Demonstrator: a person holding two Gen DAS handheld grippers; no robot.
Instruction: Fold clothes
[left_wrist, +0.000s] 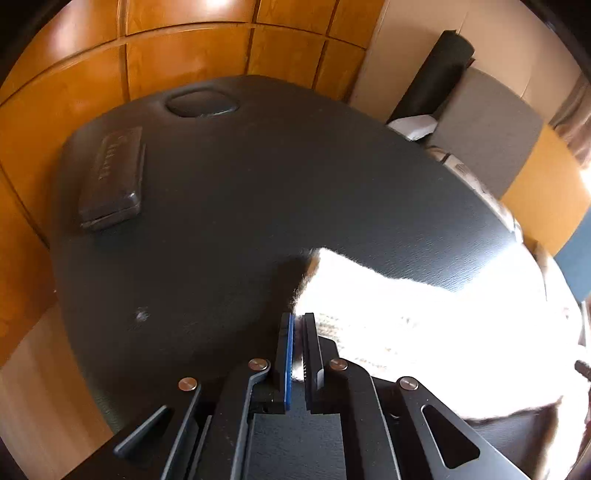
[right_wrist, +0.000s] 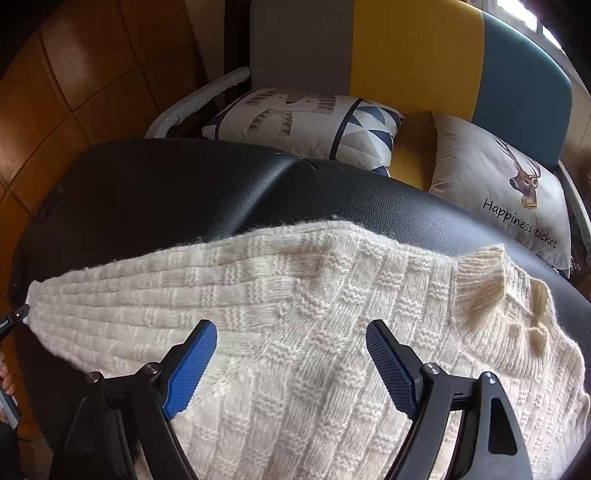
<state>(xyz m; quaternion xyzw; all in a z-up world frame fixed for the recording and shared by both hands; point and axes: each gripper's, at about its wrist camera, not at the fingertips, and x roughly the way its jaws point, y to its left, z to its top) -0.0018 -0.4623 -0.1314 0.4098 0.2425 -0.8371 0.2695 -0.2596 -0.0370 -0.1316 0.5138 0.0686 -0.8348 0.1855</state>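
1. A black padded leatherette table (right_wrist: 155, 184) fills both views, with a seam across its middle and an oval recess (left_wrist: 201, 104) at 12 o'clock in the left wrist view.
2. Around it lies an orange-brown tiled floor (left_wrist: 184, 55); past the table's far edge stands a sofa with grey, yellow and teal panels (right_wrist: 413, 55).
3. On the sofa sit two cushions: a white cushion with blue triangle print (right_wrist: 306, 118) and a pale cushion with a deer print (right_wrist: 506, 184) (lettered "Happiness ticket").
4. A flat dark rectangular case (left_wrist: 110, 177) rests on the table at 10 o'clock in the left view; whether anything is in it cannot be told.
5. The cream cable-knit sweater (right_wrist: 295, 314) lies spread on the table's near half, its ribbed collar (right_wrist: 476, 288) at 3 o'clock.
6. The left gripper (left_wrist: 297, 321) has its fingers pressed narrow on the sweater's edge (overexposed white there).
7. The right gripper (right_wrist: 291, 328) hovers over the knit with blue-padded fingers (right_wrist: 192, 369) spread wide, holding nothing.
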